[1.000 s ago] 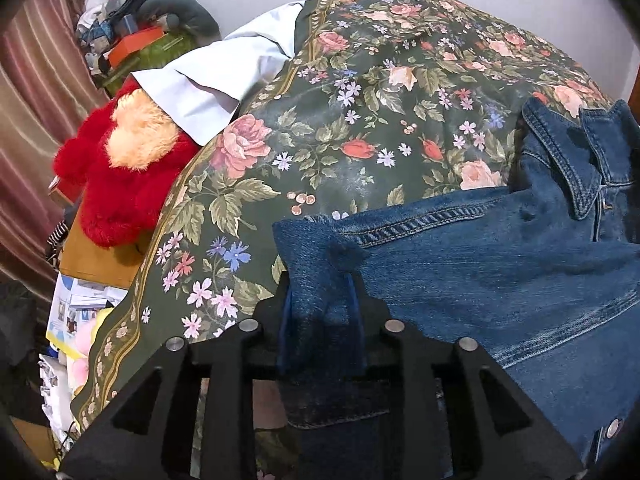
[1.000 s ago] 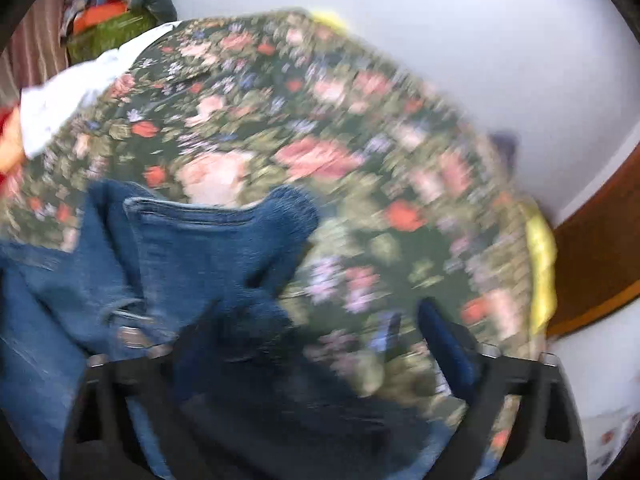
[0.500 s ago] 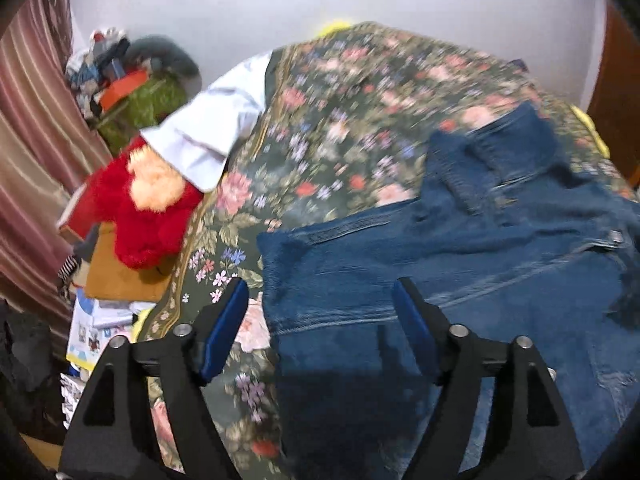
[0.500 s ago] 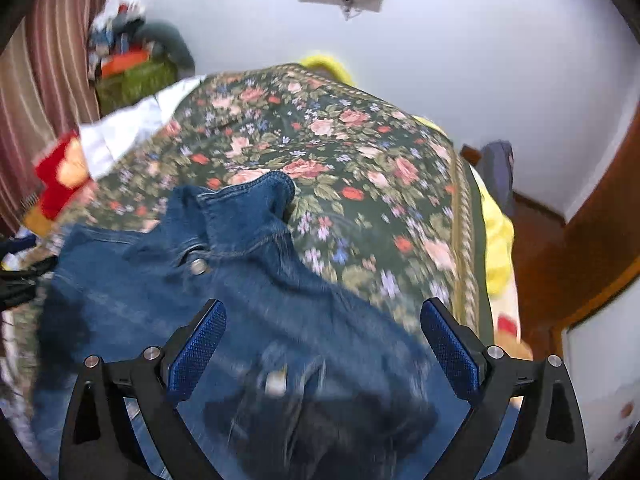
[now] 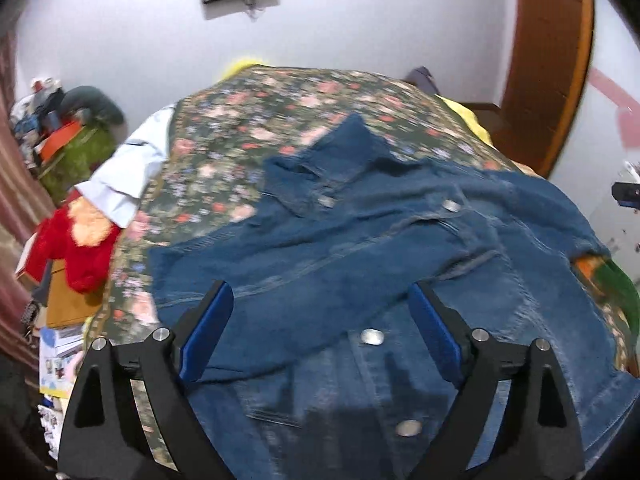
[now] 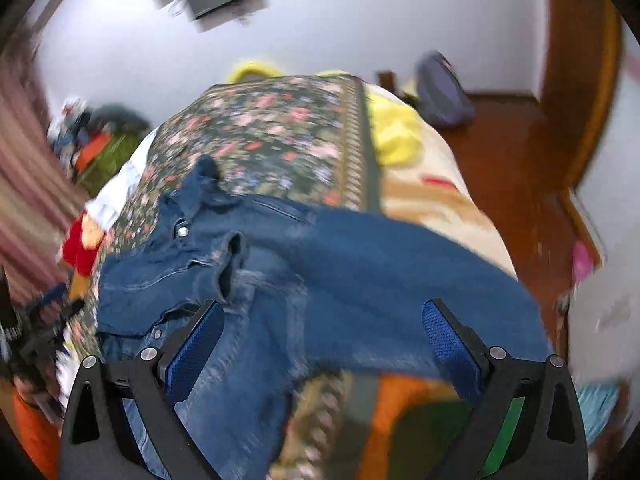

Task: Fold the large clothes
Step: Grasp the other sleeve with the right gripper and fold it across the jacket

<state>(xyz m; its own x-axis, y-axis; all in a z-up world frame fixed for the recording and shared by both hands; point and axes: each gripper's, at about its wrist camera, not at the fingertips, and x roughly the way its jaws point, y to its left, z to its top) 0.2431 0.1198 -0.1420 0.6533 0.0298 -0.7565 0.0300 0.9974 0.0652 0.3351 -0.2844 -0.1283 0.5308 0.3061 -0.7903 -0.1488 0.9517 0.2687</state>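
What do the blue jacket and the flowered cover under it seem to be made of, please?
The blue jacket looks like denim: matte, faded indigo cloth with raised stitched seams and shiny metal snap buttons. The flowered cover appears to be a printed woven fabric, dark green with pink and red flowers; blur hides its weave, so cotton or a blend is only a guess.

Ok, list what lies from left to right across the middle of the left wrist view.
Red plush toy → pale blue cloth → floral bedspread → denim jacket → brown wooden door frame.
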